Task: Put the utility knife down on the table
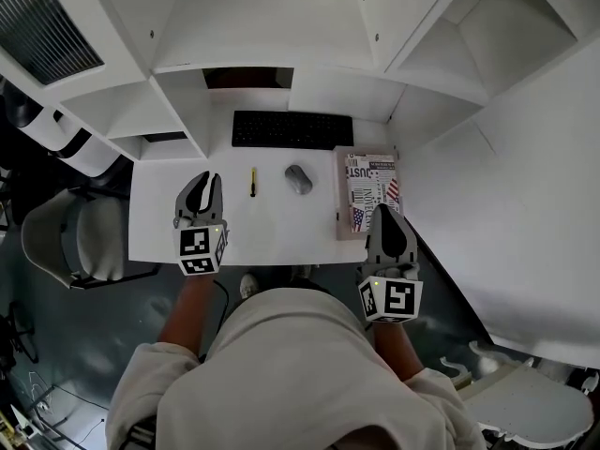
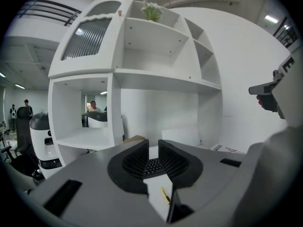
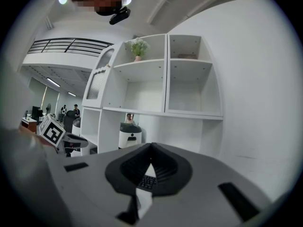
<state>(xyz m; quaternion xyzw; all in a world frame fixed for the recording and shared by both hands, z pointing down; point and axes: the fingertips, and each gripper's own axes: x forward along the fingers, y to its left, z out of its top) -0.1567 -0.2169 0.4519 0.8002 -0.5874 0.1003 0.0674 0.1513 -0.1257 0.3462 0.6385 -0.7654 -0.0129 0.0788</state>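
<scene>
Left tongs: jaws part-open, a clear gap between the pads, nothing held. Its own view looks through that gap down onto the utility knife.

The knife is yellow and lies flat on the table, just right of the left tongs and left of the mouse, touching neither.

Right tongs: tips together, empty, beside the printed book.

Judgement: placement looks done. To finish well, draw the 2 tongs back and up, away from the knife, with no sideways sweep that could nudge it.
</scene>
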